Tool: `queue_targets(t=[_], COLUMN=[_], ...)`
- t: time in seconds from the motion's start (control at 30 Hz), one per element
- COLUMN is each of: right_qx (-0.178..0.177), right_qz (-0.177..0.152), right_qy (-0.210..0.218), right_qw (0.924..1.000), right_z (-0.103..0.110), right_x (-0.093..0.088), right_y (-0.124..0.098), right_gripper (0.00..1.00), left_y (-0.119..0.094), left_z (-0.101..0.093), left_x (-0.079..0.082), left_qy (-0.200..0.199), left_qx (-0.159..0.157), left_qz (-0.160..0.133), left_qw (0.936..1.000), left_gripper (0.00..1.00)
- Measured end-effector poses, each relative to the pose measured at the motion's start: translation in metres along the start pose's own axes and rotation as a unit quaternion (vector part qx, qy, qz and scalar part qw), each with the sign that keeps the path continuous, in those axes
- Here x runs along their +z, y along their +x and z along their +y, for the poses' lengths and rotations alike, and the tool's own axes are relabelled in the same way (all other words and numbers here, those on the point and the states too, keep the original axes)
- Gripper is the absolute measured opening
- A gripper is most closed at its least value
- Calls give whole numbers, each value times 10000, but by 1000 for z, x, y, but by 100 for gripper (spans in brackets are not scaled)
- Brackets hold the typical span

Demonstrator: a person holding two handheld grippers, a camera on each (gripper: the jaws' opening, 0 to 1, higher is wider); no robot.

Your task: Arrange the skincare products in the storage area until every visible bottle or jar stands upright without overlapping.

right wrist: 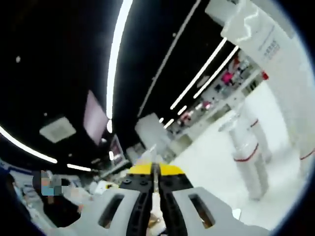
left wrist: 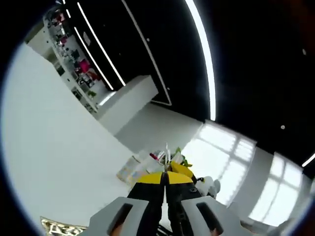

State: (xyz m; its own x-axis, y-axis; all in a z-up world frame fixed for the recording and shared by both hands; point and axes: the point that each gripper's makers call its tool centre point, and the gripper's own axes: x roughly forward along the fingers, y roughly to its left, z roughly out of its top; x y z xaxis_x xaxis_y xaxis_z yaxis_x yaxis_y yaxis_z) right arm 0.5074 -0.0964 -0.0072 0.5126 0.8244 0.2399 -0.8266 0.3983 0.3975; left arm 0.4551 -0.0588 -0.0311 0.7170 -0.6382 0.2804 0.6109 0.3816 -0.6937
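Note:
My left gripper is shut, its yellow-tipped jaws pressed together with nothing seen between them. It points up at a white wall and black ceiling. Just past its tips lie a few small items, too blurred to name, and a pale box. My right gripper is also shut and holds nothing that I can see. To its right stands an upright white bottle with a red band, with a second one behind it. A large white tube with printed text looms at the upper right.
Distant shelves with colourful products line the far wall and appear again as shelves in the right gripper view. A gold-patterned surface shows at the lower left. A person sits at the lower left, near screens.

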Motion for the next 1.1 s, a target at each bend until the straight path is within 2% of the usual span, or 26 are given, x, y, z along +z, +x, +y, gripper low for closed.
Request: queue_targets(t=[0.07,0.1,0.13,0.2,0.23,0.27,0.37,0.43,0.47,0.5,0.57,0.67,0.7,0.77,0.83,0.87,0.9,0.93,0.97,1.03,1.1], right_qx=[-217,-358,-412,-504,-532,-637,-607,-594,-519,-516,-565,-635,-621,-480,-459,-440,-396,-426,-433,-520,-542], right_qz=[-110,-81,-71,-30,-19,49,389,454,427,448,549,718,900,1055,1217,1269,1462,1504,1532,1854,2038], right_qy=[-469,-823,-988,-1576,-1687,-1825,-2126,-2336,-2380,-2353,-2391,-2321,-2035,-1972,-1973,-1986,-2111,-2146,-2160,-2233,-2317], right_qw=[9986,9959,9942,9862,9842,9811,9745,9694,9689,9695,9678,9680,9729,9735,9717,9708,9656,9641,9633,9555,9496], right_z=[-3,-4,-4,-1,-1,-3,-2,-5,-6,-14,-21,-25,-21,-14,-10,-10,-9,-11,-12,-19,-22], right_x=[5,6,8,13,14,14,6,5,6,8,7,3,-5,-12,-23,-25,-32,-34,-35,-47,-53], right_y=[-2,-4,-5,-7,-8,-11,-18,-27,-31,-45,-55,-64,-68,-66,-60,-59,-59,-58,-58,-63,-64], right_gripper=[1,1,1,0,0,0,0,0,0,0,0,0,0,0,0,0,0,0,0,0,0], left_y=[-1,-2,-2,-1,1,1,4,8,10,15,28,38,46,53,61,61,61,62,66,72,77], left_z=[2,4,3,6,8,16,32,43,45,43,44,56,66,72,94,98,108,112,113,116,123], left_x=[-1,-1,0,4,6,5,10,18,19,19,17,18,21,21,6,3,-5,-8,-10,-7,1], left_qy=[-115,-270,-392,-361,-400,-696,-946,-1394,-1489,-1607,-1654,-1841,-2074,-2110,-2000,-1951,-1867,-1820,-1678,-1638,-1601], left_qx=[82,111,118,80,89,359,742,1084,1151,1157,1295,1586,1740,1742,2152,2247,2544,2633,2620,2697,2826], left_qz=[-7,-13,-43,-61,-65,6,199,269,344,553,958,953,902,918,1386,1476,1712,1846,2037,1996,1947], left_qw=[9999,9996,9992,9993,9991,9969,9925,9839,9815,9786,9730,9653,9584,9575,9458,9432,9333,9292,9283,9277,9255], left_gripper=[1,1,0,0,0,0,1,1,1,1,1,1,1,1,1,1,1,1,1,1,1])
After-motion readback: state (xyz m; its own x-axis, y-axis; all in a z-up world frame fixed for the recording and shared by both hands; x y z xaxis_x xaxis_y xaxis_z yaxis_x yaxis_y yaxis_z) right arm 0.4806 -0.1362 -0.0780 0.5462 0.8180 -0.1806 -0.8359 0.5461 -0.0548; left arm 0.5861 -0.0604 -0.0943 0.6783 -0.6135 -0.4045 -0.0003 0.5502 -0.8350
